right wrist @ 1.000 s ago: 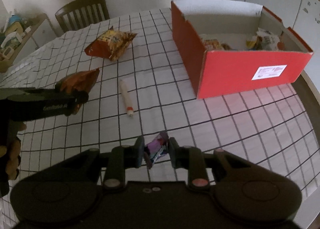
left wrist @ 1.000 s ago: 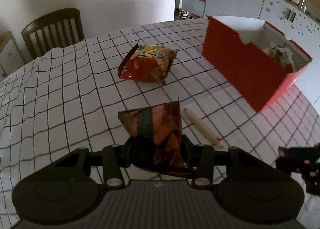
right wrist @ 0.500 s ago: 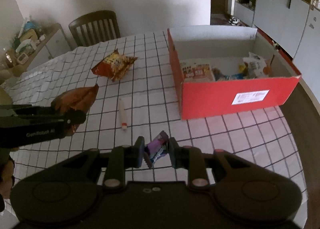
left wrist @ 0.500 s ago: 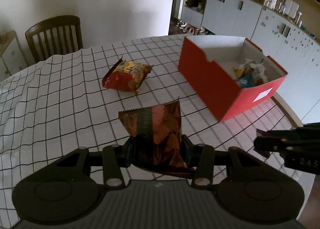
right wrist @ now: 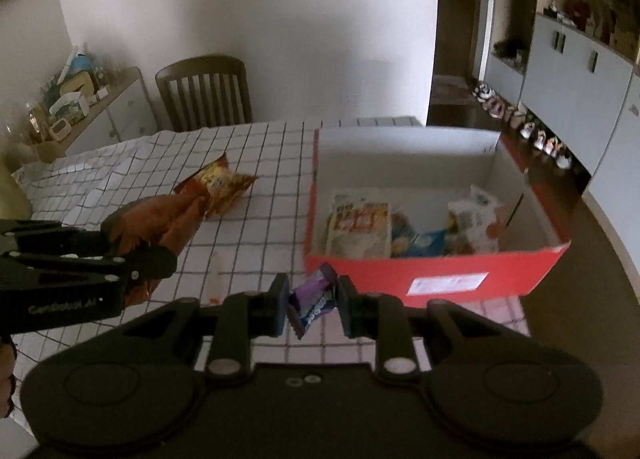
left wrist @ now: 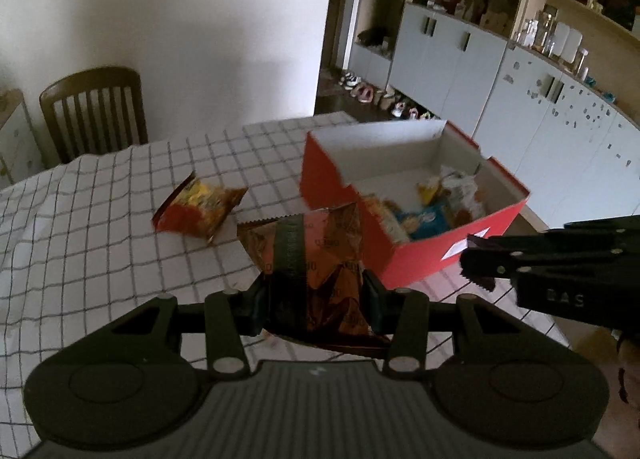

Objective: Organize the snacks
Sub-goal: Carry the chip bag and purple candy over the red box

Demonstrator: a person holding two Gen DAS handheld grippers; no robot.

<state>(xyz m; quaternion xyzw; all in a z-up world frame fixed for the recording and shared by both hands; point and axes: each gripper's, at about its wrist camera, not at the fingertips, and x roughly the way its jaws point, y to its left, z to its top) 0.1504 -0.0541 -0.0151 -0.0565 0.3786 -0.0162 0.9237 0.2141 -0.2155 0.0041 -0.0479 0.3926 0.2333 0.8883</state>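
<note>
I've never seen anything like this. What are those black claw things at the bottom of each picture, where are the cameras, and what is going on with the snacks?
No robot here: a person holds a two-finger gripper in each hand, and a wide-angle camera on each one looks forward along its fingers.

In the left wrist view, the left gripper is shut on a brown-orange snack bag; the black tool at the right edge is the right gripper.

In the right wrist view, the right gripper is shut on a small purple wrapper.

Ahead is a table with a checked cloth. On it sit a red box already holding several snacks, a red-and-yellow chip bag and a slim stick-shaped item, blurred here. Both held snacks are probably headed for the box.
</note>
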